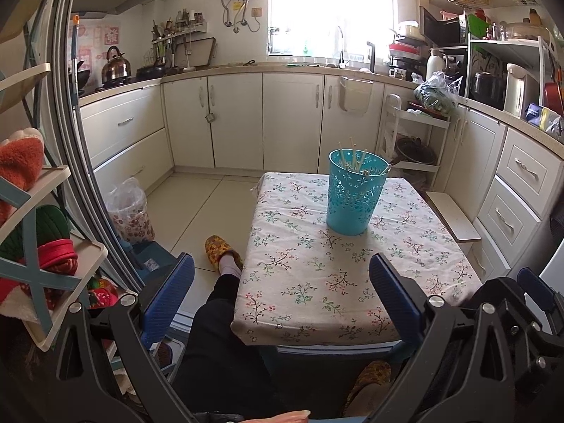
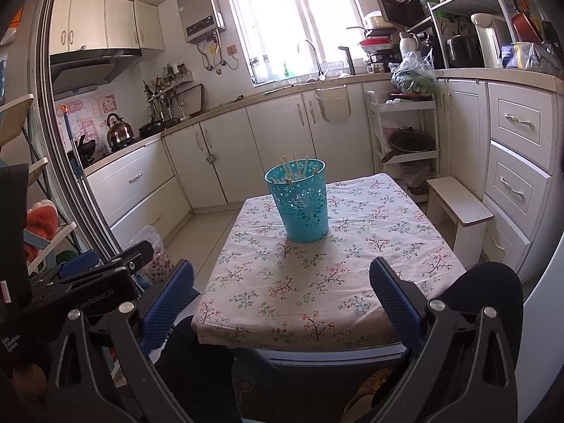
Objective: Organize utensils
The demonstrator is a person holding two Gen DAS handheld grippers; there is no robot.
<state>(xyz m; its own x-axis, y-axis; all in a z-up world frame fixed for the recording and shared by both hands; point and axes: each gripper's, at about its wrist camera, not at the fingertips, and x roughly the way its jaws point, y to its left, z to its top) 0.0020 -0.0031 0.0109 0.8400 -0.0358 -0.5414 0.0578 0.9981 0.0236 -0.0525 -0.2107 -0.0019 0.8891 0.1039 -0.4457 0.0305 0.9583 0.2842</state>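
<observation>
Both grippers spread wide, gripping nothing.
Left gripper (image 1: pixel 282 290) and right gripper (image 2: pixel 282 290) hover near the floral tablecloth (image 2: pixel 352 246); chopsticks (image 2: pixel 294 169) stand in the turquoise holder (image 2: pixel 305 208) at mid-table.

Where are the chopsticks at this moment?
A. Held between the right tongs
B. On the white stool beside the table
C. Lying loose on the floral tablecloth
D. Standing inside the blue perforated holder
D. The chopsticks stick up out of the blue holder that stands on the floral tablecloth; both the left tongs and the right tongs are open and hold nothing.
</observation>
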